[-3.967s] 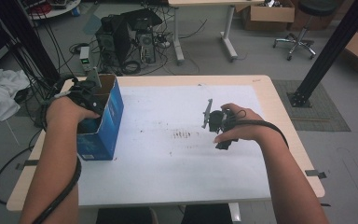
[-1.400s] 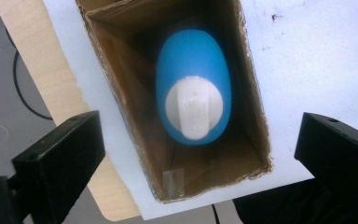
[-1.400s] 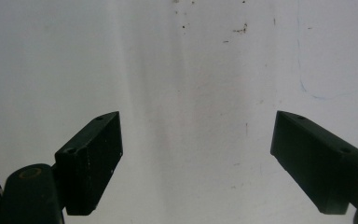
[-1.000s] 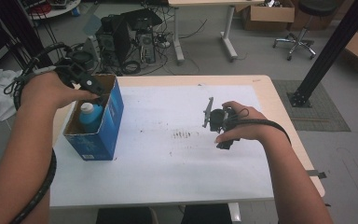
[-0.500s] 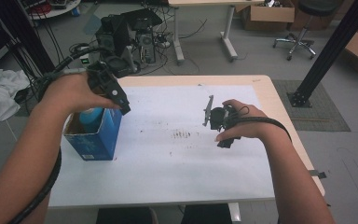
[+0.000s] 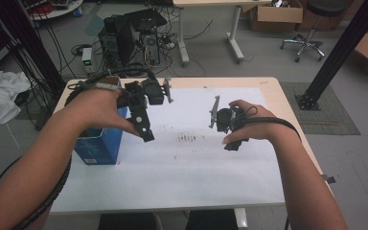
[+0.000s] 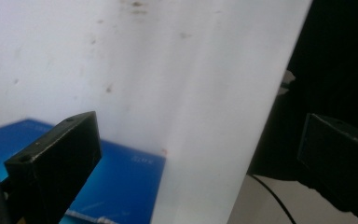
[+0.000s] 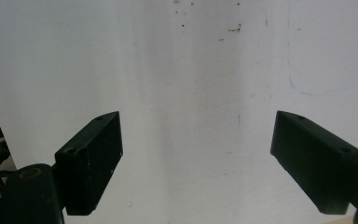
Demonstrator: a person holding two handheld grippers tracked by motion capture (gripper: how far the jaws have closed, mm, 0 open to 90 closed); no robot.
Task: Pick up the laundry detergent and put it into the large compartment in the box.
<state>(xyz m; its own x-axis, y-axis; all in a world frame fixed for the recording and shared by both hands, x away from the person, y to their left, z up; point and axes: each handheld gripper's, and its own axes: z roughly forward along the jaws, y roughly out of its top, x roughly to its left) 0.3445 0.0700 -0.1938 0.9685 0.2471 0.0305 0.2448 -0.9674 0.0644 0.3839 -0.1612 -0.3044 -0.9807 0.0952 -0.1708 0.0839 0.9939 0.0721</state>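
The box at the left is bright blue with small pale print on its side, and the left gripper above it is black all over, like the right gripper with its grey plate. The worktop is pale wood at its edges under a white sheet speckled with small brown-black marks near the middle. In the right gripper view the sheet also carries a faint blue curved line.
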